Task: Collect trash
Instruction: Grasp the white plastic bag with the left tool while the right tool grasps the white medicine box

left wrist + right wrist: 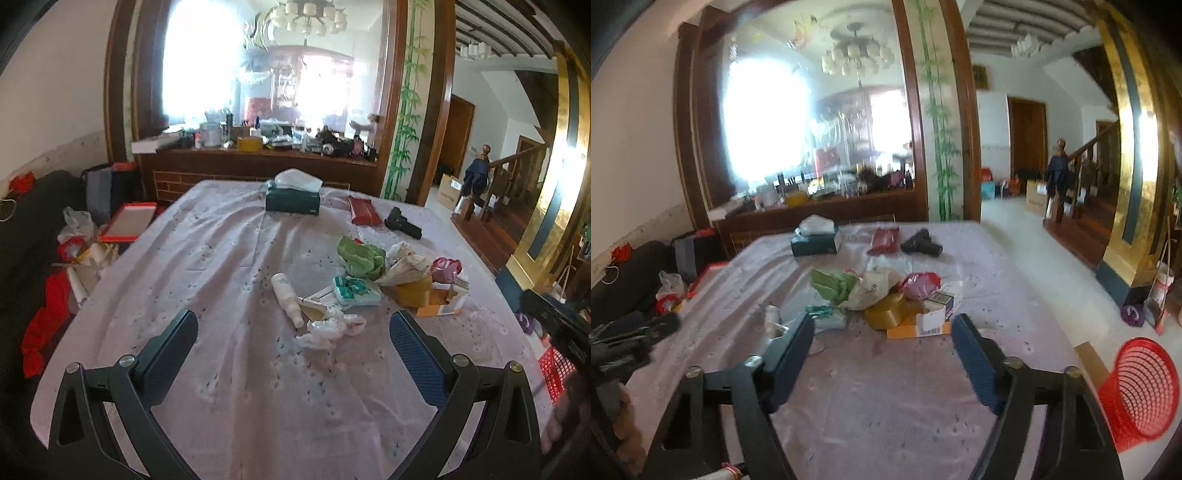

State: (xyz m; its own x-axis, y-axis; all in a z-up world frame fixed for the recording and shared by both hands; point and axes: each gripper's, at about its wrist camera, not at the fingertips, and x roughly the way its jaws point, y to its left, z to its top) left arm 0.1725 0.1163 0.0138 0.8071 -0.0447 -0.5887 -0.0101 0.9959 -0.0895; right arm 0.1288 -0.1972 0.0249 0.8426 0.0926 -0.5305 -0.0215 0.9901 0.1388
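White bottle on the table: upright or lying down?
Lying down. The white bottle rests on its side on the tablecloth, its narrow end next to the crumpled tissue.

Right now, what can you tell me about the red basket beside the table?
The red basket is an openwork plastic wastebasket, round and flaring toward its rim, with a grid of small holes through its wall. It appears tilted, its open mouth facing up and left toward the table edge, though the fisheye may exaggerate this. It stands off the table's right side, apparently on the floor, next to a flat brown cardboard piece. No trash shows inside. The left view catches only a sliver.
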